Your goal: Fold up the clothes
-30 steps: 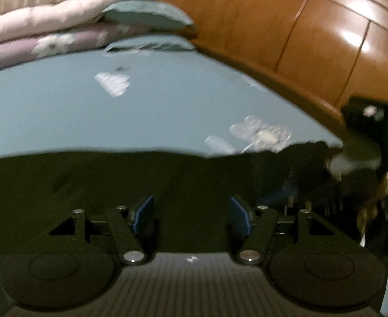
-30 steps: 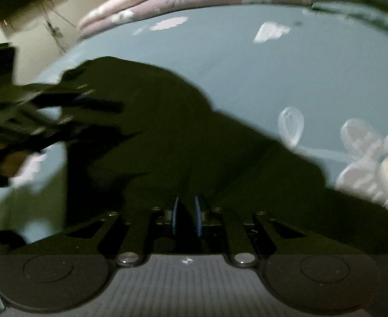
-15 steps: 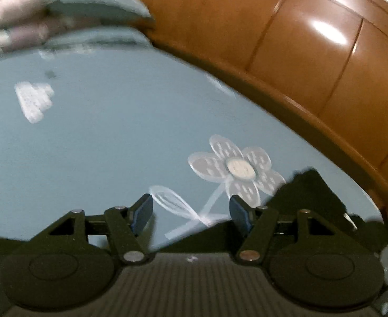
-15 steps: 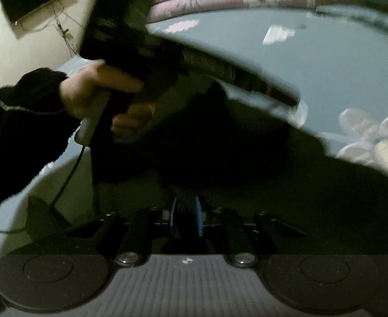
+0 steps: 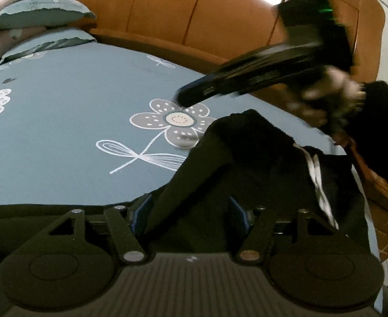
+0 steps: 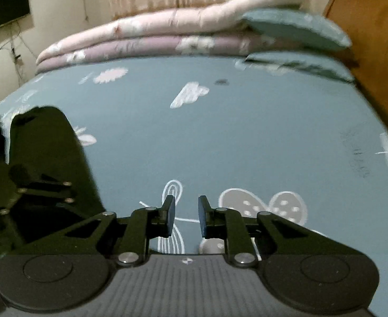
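Dark fabric, nearly black, is what this is all about: the garment (image 5: 246,163) lies on the blue flower-print bedsheet (image 5: 61,111) near the edge by the wooden headboard (image 5: 194,13), with one part doubled over on itself and a pale stripe showing along its right side. In the right wrist view another stretch of it (image 6: 48,145) sits at the far left of the sheet.

The left gripper (image 5: 191,211) hangs low right over the cloth with its jaws spread wide, nothing between them. The right gripper (image 6: 184,219) is held above bare sheet, jaws a modest gap apart and empty too; from the left camera it's a blurry shape (image 5: 260,79) up over the garment, so it looks to be moving.

Honestly can't tell whether a fold just got laid down or one is about to be picked up, both fit. Either way my two cents: go for an edge or corner, not the bunched middle, pinch only the top layer so the sheet doesn't come along, and keep the two grips level so the crease lands straight. That dark cloth hides its own edges, so the stripe is your best landmark.
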`<state>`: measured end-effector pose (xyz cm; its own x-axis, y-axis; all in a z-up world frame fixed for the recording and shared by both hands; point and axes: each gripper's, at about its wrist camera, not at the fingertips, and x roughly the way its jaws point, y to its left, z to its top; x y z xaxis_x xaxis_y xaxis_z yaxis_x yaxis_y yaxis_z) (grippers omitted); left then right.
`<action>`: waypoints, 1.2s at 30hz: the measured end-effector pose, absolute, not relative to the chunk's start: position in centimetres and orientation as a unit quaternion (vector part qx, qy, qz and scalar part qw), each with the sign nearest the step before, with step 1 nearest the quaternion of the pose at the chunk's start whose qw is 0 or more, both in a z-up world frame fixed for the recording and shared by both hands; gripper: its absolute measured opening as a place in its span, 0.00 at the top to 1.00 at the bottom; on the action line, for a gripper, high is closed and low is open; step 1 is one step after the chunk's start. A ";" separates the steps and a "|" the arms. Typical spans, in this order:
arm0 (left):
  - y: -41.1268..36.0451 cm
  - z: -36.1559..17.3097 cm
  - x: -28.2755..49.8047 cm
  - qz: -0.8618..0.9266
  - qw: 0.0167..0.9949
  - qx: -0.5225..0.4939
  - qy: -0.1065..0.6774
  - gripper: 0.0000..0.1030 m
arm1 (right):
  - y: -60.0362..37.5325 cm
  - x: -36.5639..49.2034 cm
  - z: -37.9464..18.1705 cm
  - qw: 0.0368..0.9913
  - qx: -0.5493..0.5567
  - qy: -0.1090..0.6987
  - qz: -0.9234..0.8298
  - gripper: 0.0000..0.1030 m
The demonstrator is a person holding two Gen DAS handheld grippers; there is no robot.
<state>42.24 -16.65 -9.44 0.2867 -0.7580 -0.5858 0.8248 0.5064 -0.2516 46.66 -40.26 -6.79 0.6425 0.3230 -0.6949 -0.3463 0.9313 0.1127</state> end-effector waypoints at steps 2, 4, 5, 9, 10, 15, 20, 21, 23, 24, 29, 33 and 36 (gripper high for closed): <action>-15.7 -9.0 41.5 -0.500 0.803 0.041 0.321 0.38 | -38.6 46.5 -8.0 0.895 -0.041 0.389 0.215 0.79; -14.7 -8.9 41.1 -0.502 0.803 0.040 0.318 0.38 | -36.9 46.2 -9.1 0.881 -0.070 0.397 0.246 0.75; -14.5 -9.0 41.2 -0.499 0.803 0.041 0.322 0.38 | -36.3 45.9 -9.5 0.875 -0.080 0.401 0.259 0.73; -13.8 -10.0 41.9 -0.481 0.804 0.043 0.348 0.38 | -34.8 43.8 -10.0 0.865 -0.109 0.405 0.275 0.69; -13.6 -10.4 41.9 -0.475 0.805 0.044 0.353 0.38 | -34.6 43.4 -10.0 0.865 -0.110 0.404 0.277 0.67; -13.2 -11.1 41.6 -0.470 0.809 0.039 0.351 0.38 | -33.4 43.4 -10.3 0.861 -0.147 0.399 0.280 0.52; -13.1 -11.4 41.6 -0.469 0.809 0.036 0.353 0.37 | -32.4 43.8 -10.6 0.857 -0.165 0.390 0.293 0.57; -13.0 -11.3 41.6 -0.469 0.809 0.034 0.354 0.37 | -32.2 43.7 -10.6 0.855 -0.169 0.388 0.299 0.68; -12.8 -11.1 41.4 -0.467 0.809 0.031 0.355 0.37 | -31.7 43.4 -10.4 0.852 -0.180 0.387 0.304 0.77; -12.6 -10.9 41.3 -0.465 0.811 0.030 0.355 0.37 | -31.7 43.7 -10.4 0.854 -0.183 0.387 0.296 0.85; -11.2 -9.8 40.5 -0.449 0.825 0.023 0.342 0.32 | -32.0 45.7 -10.3 0.869 -0.186 0.390 0.242 0.92; -9.5 -9.4 40.6 -0.416 0.841 0.012 0.345 0.30 | -32.3 47.2 -10.3 0.879 -0.189 0.391 0.199 0.92; -8.4 -9.6 40.9 -0.384 0.850 0.008 0.360 0.29 | -32.6 48.4 -10.3 0.885 -0.191 0.391 0.165 0.91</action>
